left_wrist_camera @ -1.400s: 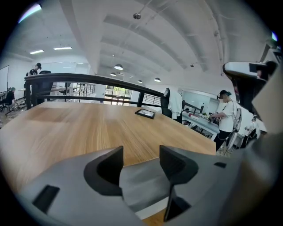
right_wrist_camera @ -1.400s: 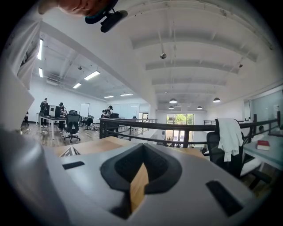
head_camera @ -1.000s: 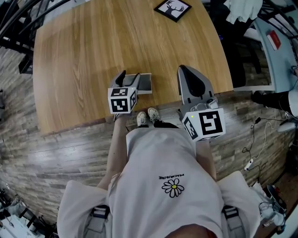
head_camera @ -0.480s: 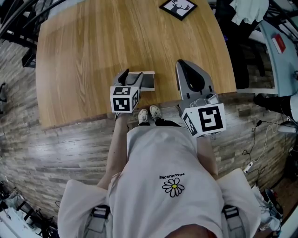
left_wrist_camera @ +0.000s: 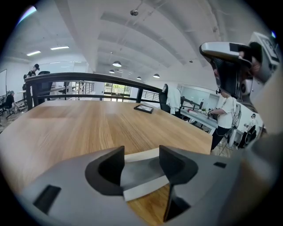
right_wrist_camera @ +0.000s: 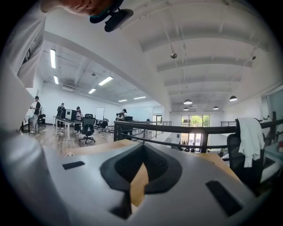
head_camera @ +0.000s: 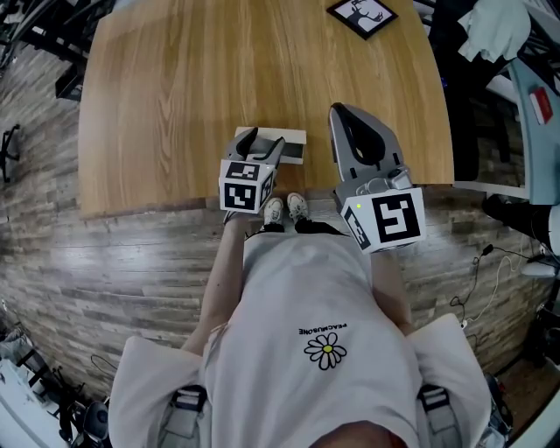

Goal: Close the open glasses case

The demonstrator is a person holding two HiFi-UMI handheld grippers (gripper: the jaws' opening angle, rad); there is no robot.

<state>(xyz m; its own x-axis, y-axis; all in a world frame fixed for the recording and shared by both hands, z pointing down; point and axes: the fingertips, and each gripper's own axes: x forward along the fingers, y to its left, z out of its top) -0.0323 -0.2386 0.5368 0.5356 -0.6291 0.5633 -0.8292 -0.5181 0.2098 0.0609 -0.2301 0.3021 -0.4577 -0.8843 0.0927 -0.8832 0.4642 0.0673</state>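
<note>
The glasses case (head_camera: 294,147) lies open near the front edge of the wooden table (head_camera: 175,87), a shallow tray with a cream rim and a dark grey inside. My left gripper (head_camera: 262,143) is open and reaches over the case's left end. In the left gripper view the case (left_wrist_camera: 140,173) shows between and just beyond the two black fingertips of the left gripper (left_wrist_camera: 141,153). My right gripper (head_camera: 339,115) is shut with nothing in it and hovers to the right of the case. In its own view the right gripper (right_wrist_camera: 142,152) shows only a strip of tabletop below the jaws.
A black-framed picture (head_camera: 360,15) lies at the table's far right corner, seen too as the picture (left_wrist_camera: 143,108) beyond the case. A dark railing (left_wrist_camera: 88,79) runs behind the table. A chair with white clothing (head_camera: 490,26) stands off to the right, and the table's front edge is close to my feet.
My left gripper has moved forward and right, so its jaws now stand over the case's left end instead of beside it. The right gripper has barely moved.
</note>
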